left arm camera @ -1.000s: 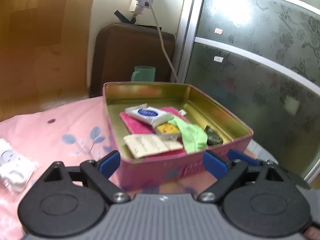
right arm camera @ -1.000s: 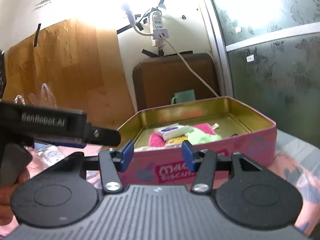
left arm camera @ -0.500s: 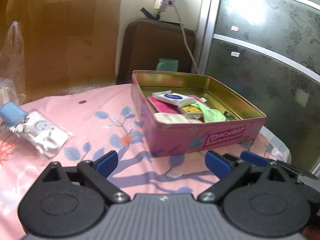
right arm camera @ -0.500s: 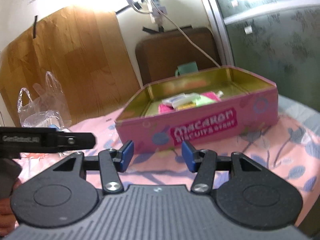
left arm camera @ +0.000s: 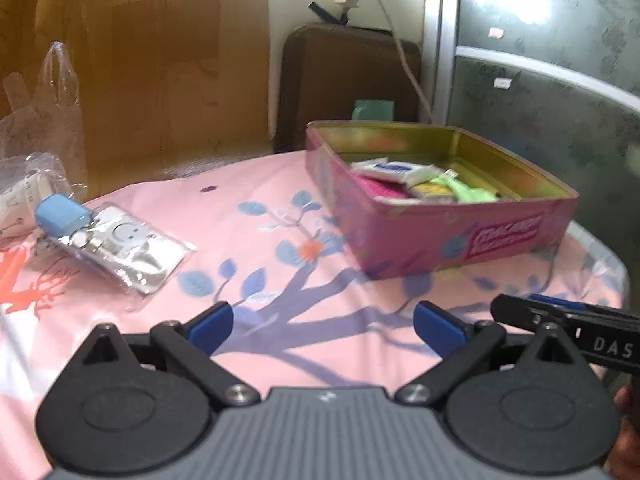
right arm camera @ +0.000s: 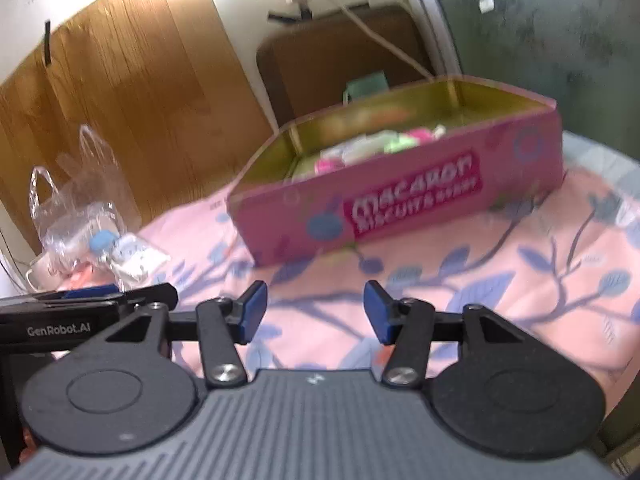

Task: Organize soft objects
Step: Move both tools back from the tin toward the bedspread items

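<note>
Open pink rectangular biscuit tin [left arm camera: 460, 236] on the pink floral cloth [left arm camera: 280, 280], soft packets and green cloth [left arm camera: 472, 194] inside, left gripper [left arm camera: 323, 322] widening with nothing between, right gripper [right arm camera: 316, 312] half-spread and empty, clear-wrapped white packet [left arm camera: 124, 252] well left of the tin.

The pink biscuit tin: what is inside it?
The pink biscuit tin holds a white packet with a blue label, a pink cloth, a green cloth and a yellow item. The tin's near wall hides whatever lies lower down.
</note>
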Action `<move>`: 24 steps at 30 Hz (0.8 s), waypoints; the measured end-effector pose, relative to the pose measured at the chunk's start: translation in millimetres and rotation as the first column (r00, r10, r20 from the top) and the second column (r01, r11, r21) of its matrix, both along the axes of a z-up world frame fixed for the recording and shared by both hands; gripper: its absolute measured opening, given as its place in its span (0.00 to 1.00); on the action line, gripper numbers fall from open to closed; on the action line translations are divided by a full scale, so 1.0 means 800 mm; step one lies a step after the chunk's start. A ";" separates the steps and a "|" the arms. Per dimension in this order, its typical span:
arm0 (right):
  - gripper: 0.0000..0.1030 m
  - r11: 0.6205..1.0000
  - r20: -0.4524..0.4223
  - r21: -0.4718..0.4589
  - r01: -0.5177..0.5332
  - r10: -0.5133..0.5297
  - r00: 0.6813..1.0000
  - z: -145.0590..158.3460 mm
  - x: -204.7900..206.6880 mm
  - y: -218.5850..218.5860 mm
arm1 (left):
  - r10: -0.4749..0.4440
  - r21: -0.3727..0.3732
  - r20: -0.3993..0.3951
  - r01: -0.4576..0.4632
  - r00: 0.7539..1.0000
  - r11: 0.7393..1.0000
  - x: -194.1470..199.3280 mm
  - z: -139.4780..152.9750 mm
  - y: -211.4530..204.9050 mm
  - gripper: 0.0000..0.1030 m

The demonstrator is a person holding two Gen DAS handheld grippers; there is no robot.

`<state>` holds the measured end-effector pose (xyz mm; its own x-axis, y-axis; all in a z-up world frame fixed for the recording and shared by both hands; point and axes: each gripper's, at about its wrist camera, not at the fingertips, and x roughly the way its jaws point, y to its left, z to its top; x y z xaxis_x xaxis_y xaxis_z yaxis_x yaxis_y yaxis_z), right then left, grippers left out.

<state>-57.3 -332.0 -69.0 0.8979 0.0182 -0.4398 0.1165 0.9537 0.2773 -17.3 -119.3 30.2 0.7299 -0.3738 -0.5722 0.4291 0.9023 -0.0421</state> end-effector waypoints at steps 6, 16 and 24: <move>0.56 0.998 -0.061 -0.047 -0.037 0.034 0.998 -0.013 0.008 0.017 | 0.054 0.087 0.021 -0.056 0.998 0.995 0.005 -0.022 0.013 0.97; 0.56 0.983 -0.083 -0.061 -0.171 0.166 0.983 -0.013 0.021 0.064 | 0.157 0.117 -0.018 -0.153 0.988 0.981 0.019 -0.042 0.069 0.97; 0.57 0.954 -0.097 -0.118 -0.275 0.265 0.959 -0.014 0.030 0.111 | 0.227 0.159 -0.028 -0.220 0.973 0.962 0.030 -0.047 0.118 1.00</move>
